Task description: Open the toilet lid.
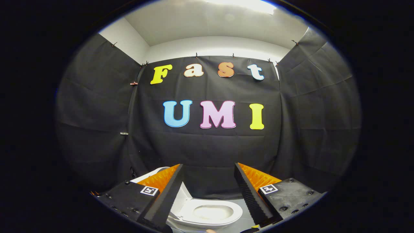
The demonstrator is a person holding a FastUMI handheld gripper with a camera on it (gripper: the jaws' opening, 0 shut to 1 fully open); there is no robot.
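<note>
the gripper [208, 181] hangs wide open and empty above the toilet [210, 213], whose lid [186, 194] already looks raised, so the job seems done; next, simply back off.

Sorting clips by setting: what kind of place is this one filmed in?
Most likely a mock bathroom set up in a recording booth. A white toilet stands on a grey floor, black cloth walls hang around it, and the tongs are held open above the bowl, empty.
</note>
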